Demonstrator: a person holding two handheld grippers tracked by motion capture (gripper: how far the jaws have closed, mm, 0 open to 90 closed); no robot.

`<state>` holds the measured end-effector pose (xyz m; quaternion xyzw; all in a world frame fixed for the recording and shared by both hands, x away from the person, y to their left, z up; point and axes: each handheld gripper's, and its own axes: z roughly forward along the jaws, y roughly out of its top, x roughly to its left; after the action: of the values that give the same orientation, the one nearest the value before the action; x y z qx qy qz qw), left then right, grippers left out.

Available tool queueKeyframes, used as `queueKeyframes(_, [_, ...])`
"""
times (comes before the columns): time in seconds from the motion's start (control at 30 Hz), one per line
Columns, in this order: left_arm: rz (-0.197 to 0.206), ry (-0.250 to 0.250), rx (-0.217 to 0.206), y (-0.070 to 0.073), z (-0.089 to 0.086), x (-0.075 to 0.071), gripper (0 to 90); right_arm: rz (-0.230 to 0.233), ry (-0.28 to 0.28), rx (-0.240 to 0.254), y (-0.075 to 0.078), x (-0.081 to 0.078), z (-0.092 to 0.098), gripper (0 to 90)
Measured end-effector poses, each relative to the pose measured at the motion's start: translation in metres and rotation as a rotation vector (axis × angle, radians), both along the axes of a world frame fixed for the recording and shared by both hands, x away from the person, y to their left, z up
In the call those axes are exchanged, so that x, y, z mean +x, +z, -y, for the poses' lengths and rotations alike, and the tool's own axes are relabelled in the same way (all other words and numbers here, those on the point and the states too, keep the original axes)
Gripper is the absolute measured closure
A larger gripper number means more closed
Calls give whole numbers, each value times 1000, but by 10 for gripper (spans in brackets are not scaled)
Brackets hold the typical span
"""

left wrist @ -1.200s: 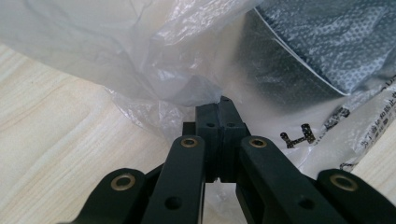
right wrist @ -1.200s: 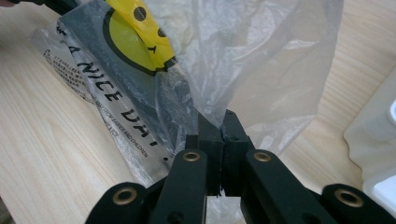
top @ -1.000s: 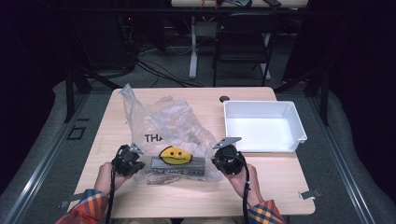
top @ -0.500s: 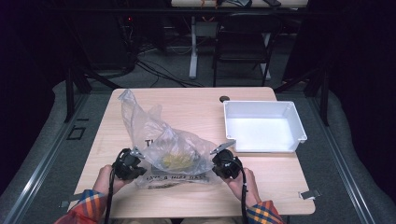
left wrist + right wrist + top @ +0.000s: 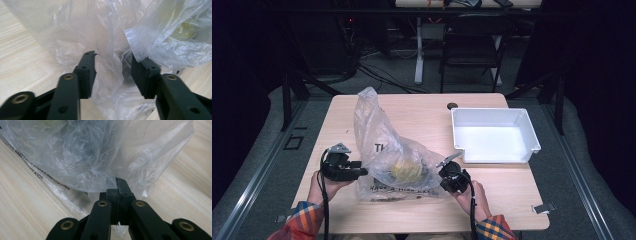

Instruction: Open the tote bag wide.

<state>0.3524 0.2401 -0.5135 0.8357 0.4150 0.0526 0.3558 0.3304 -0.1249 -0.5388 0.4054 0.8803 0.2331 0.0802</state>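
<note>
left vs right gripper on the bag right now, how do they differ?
Left gripper: jaws have just been opening, apart, plastic bag film loose between them. Right gripper: jaws shut, pinching the bag's edge. In the high view each sits at its own side of the bag. Both point at the bag, low over the table.

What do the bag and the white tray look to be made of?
Bag: thin clear plastic film, glossy; it crinkles and shows a yellow thing through it. Tray: probably rigid moulded plastic, smooth white, with rounded corners and an even rim.
</note>
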Motion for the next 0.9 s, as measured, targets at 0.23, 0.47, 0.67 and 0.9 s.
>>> queueKeyframes(0.23, [-24, -39, 11, -11, 10, 4, 860, 12, 4, -8, 2, -2, -1, 870])
queueKeyframes(0.47, [-19, -54, 10, -9, 8, 0, 897, 25, 52, 15, 14, -9, -2, 626])
queueKeyframes(0.67, [-12, -61, 4, -8, 8, -4, 897, 107, 103, 18, 41, -19, -2, 439])
queueKeyframes(0.9, [1, -69, 4, -5, 11, -8, 898, 180, 136, 41, 55, -27, -11, 305])
